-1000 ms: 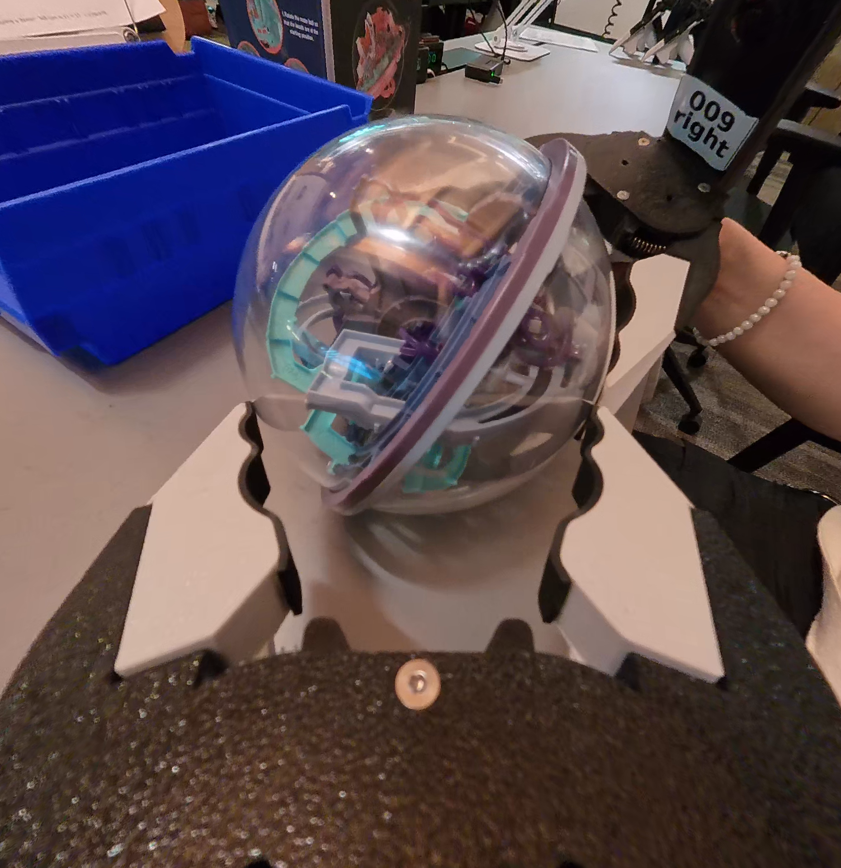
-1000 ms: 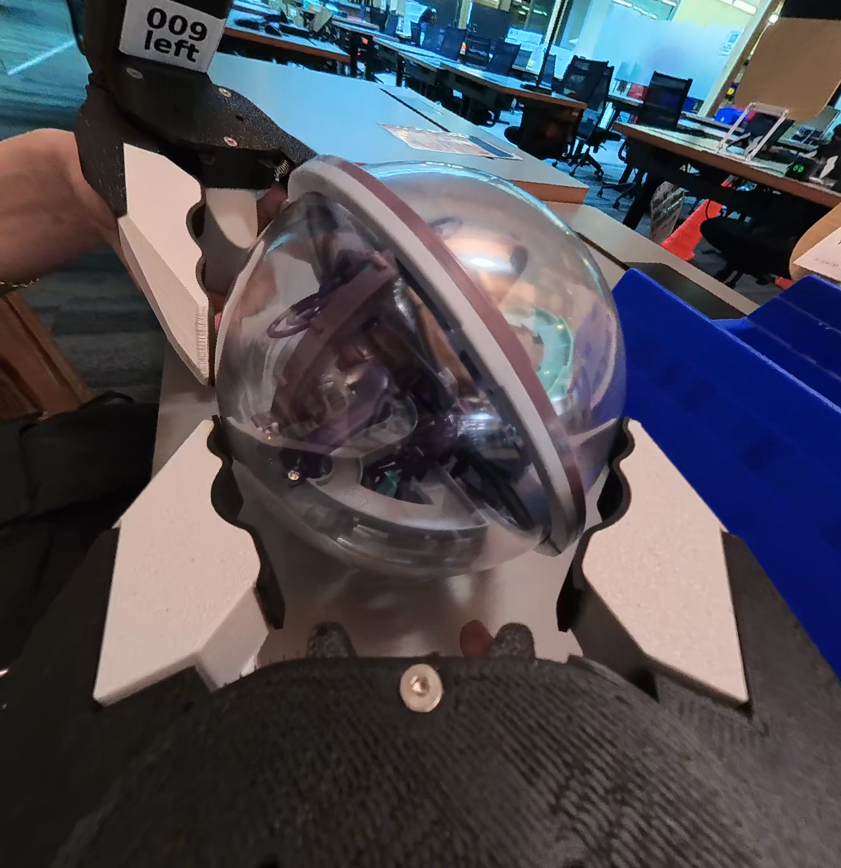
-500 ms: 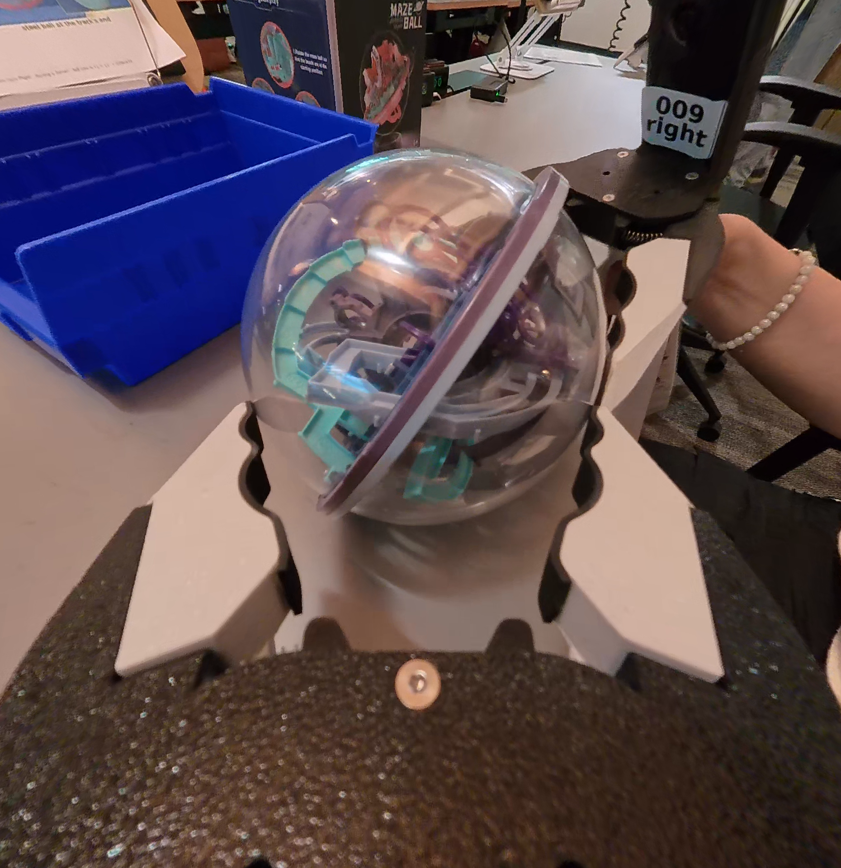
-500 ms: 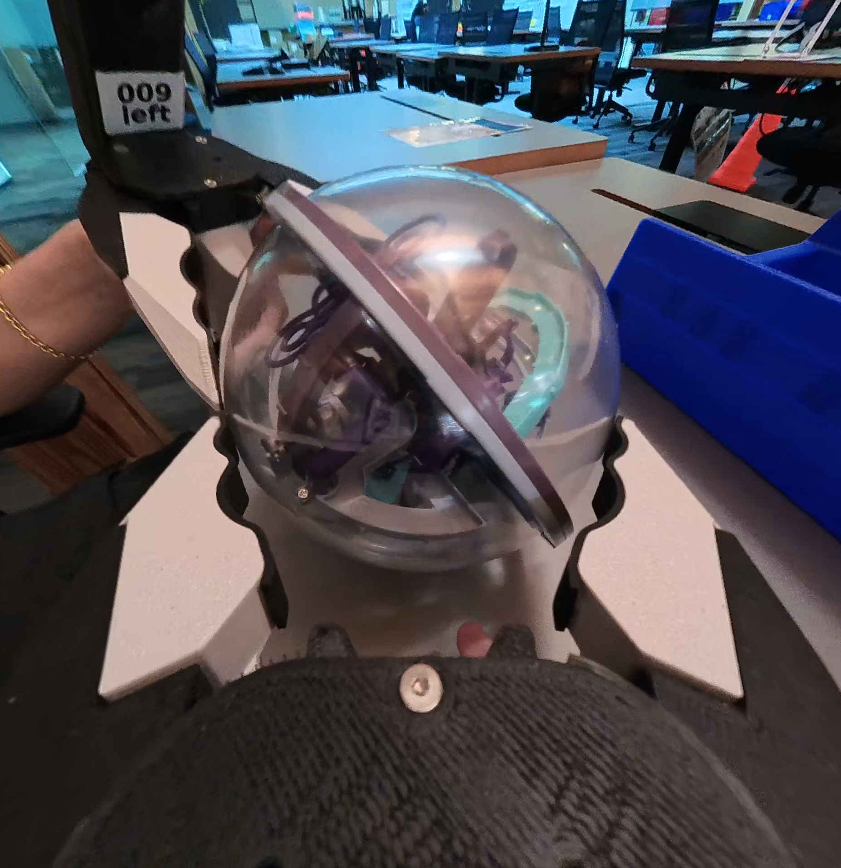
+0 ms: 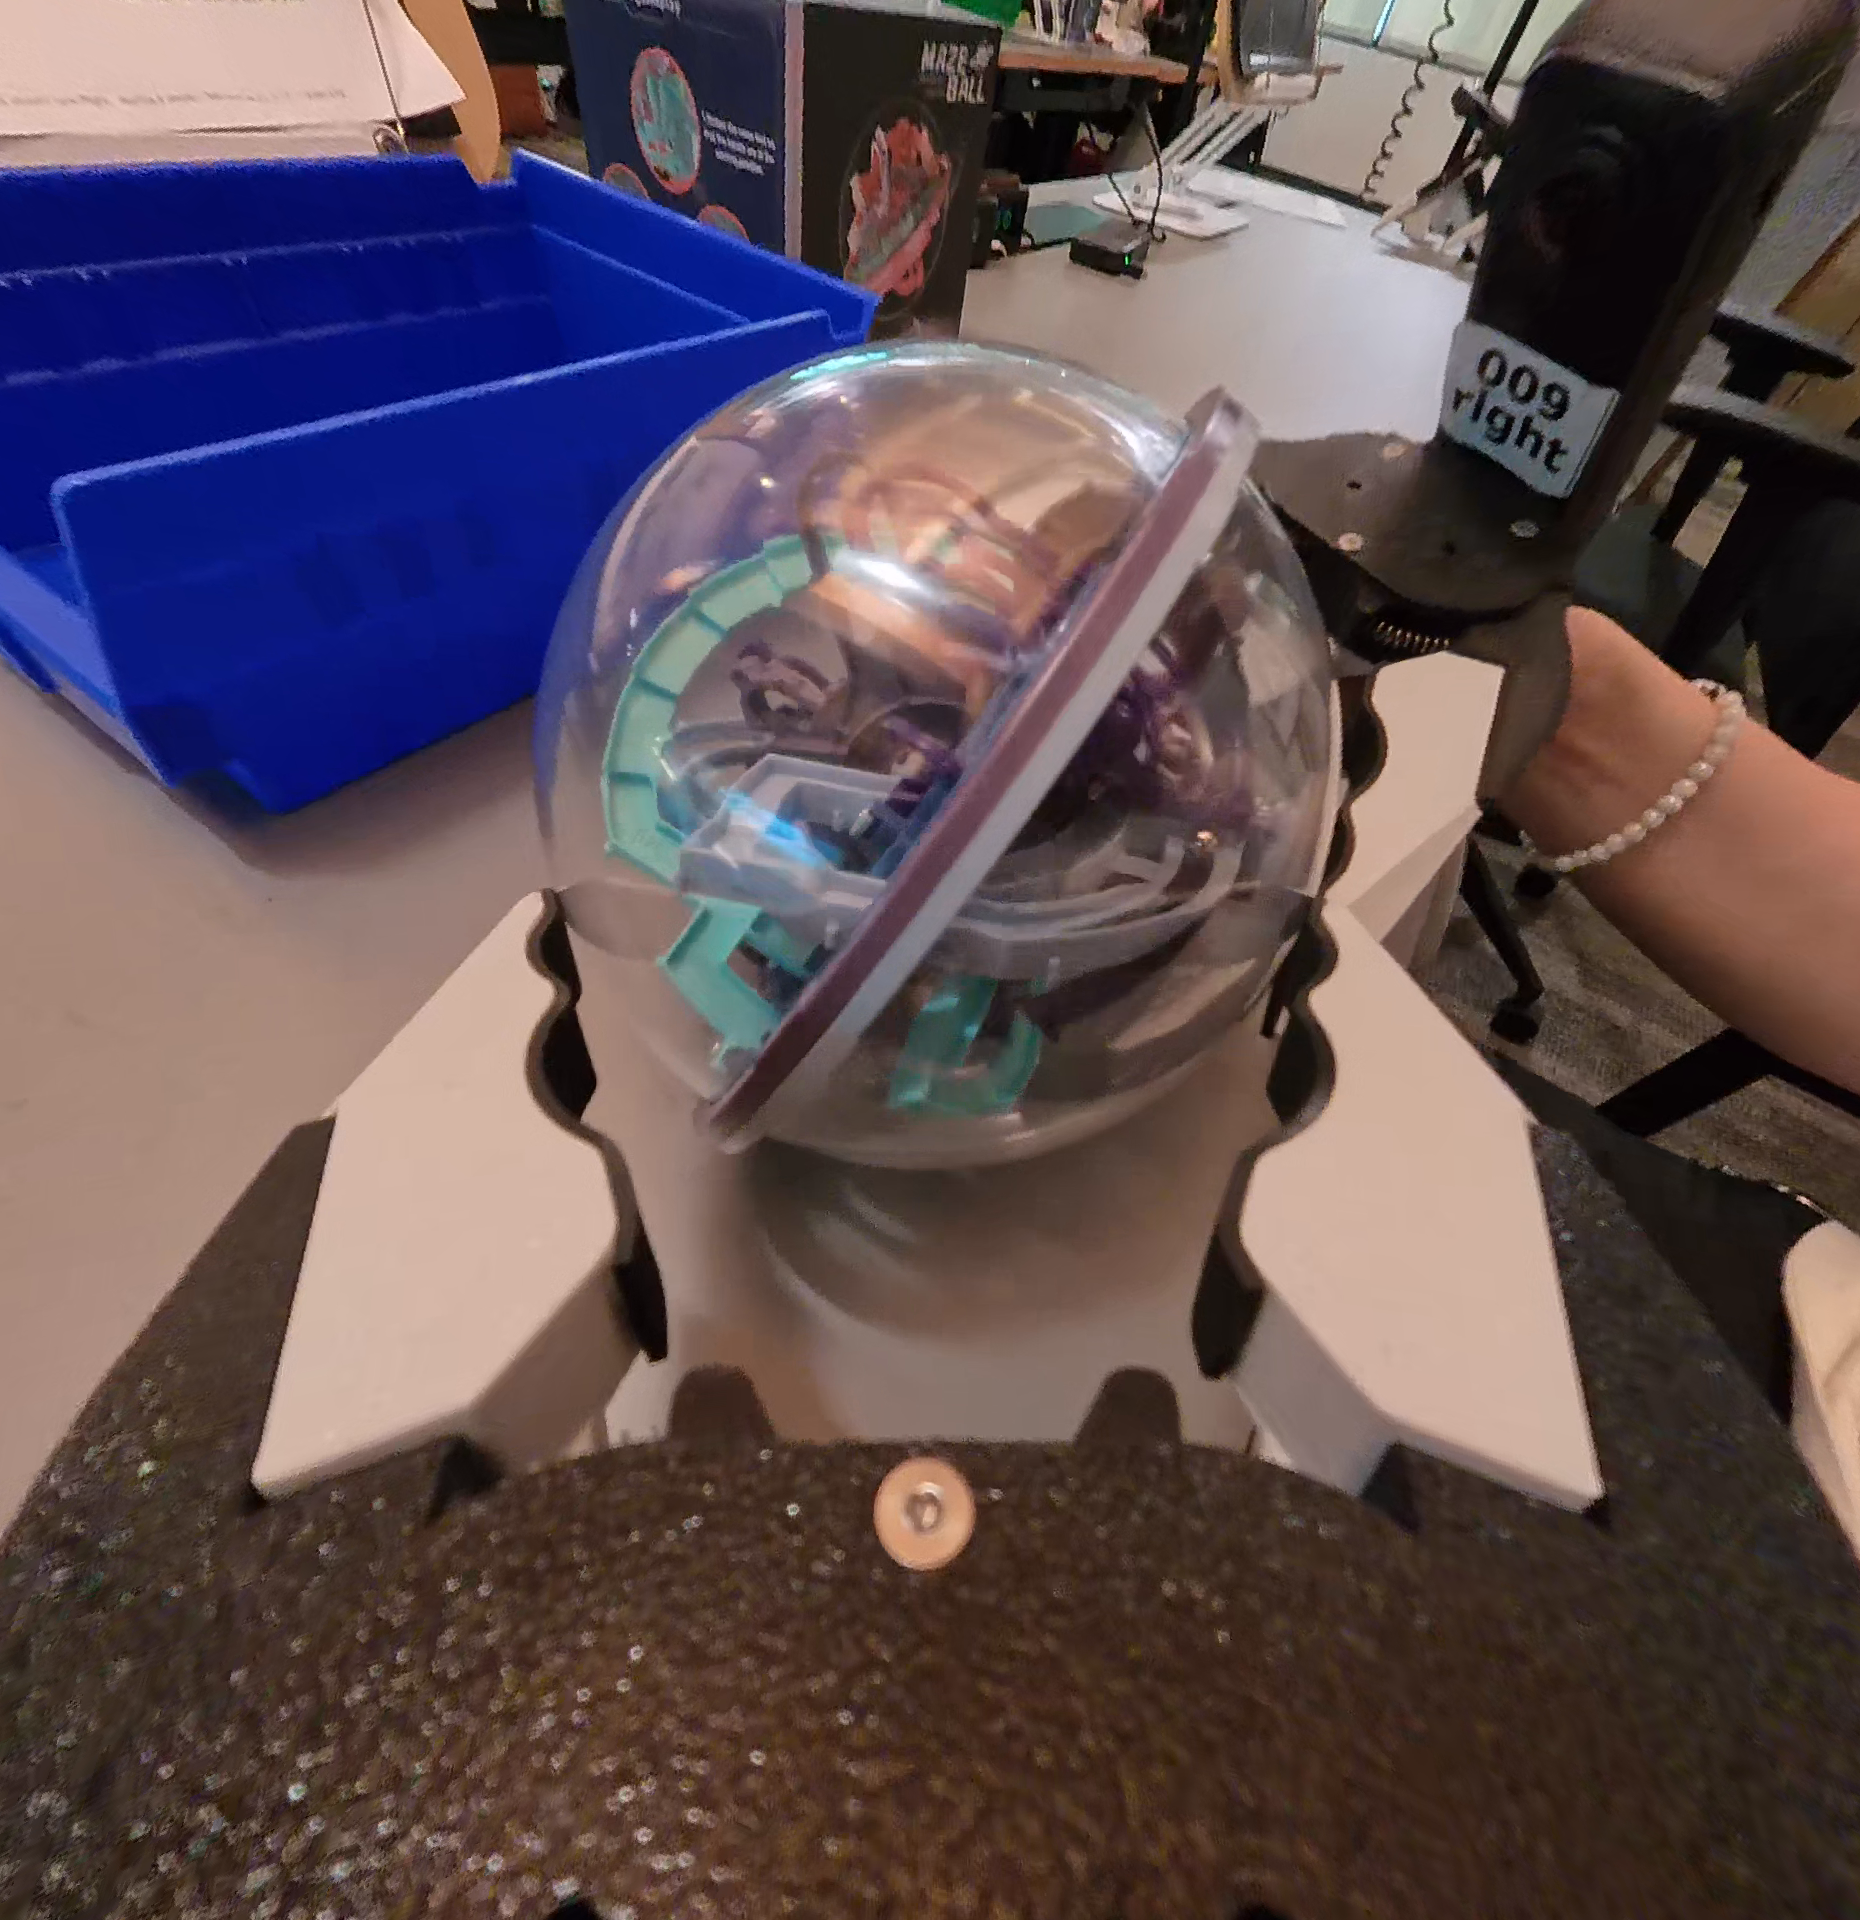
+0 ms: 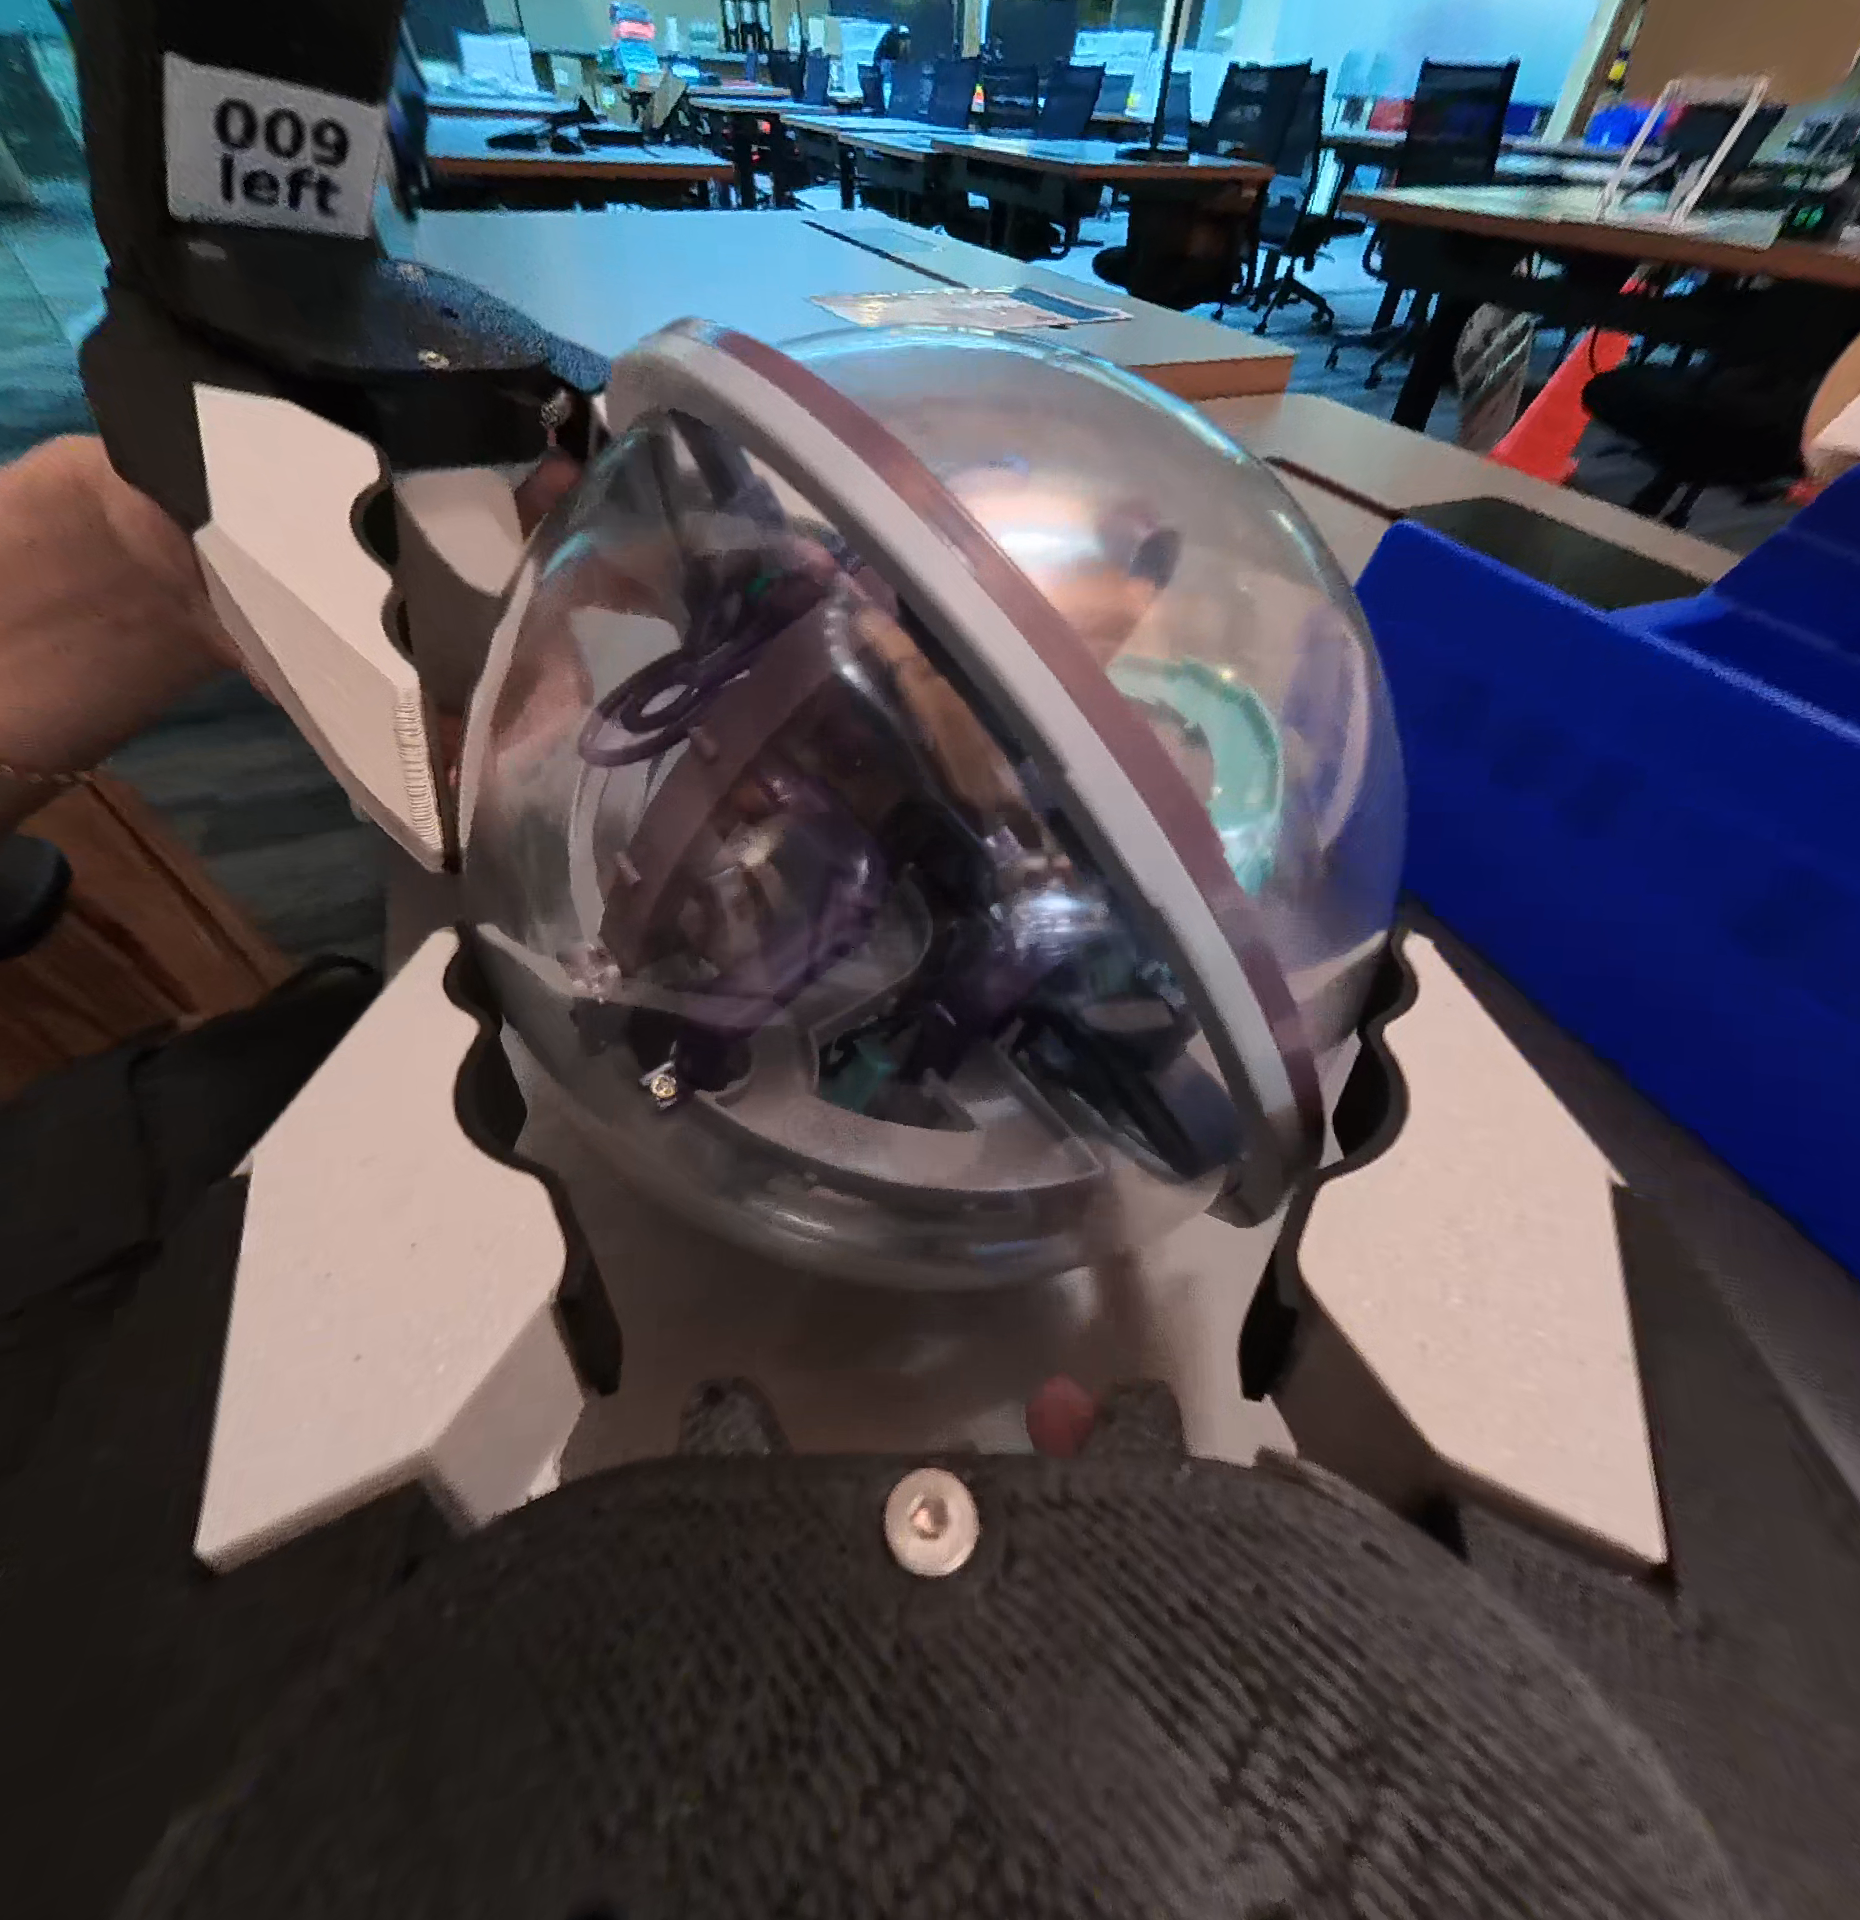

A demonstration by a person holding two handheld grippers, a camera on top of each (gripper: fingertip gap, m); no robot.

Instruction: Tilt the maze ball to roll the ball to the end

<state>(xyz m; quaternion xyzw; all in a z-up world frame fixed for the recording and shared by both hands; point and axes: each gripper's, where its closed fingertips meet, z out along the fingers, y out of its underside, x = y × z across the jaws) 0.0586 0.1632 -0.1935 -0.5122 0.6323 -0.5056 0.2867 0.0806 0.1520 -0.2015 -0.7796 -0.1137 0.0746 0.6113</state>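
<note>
A clear maze ball [image 5: 931, 748] sits clamped between two hand-held tools above a pale bench [image 5: 178, 987], with a blue bin [image 5: 282, 499] at about 10 o'clock from it in the left wrist view. The left tool [image 5: 931, 935] grasps the sphere across its lower half, the wavy dark pads [image 5: 557, 966] pressed to the shell on either side. The right tool [image 6: 926, 997] does the same from the opposite side, its pads [image 6: 1373, 1029] bearing against the globe.

The relation that matters is the sphere's equator band [image 5: 1009, 748]. In the left wrist view it runs as a diagonal from about 1 o'clock down to 7 o'clock, so the internal tracks lie steeply canted, not level. The teal ramp [image 5: 687, 665] curves up the 9 o'clock side and grey ledges [image 5: 791, 831] cross the middle.

The small steel ball [image 6: 661, 1086] appears to rest low at 7 o'clock in the right wrist view, though blur leaves that uncertain. With both tools equally close and opposed, any further tilt would likely have to be a shared roll about the line joining them.
</note>
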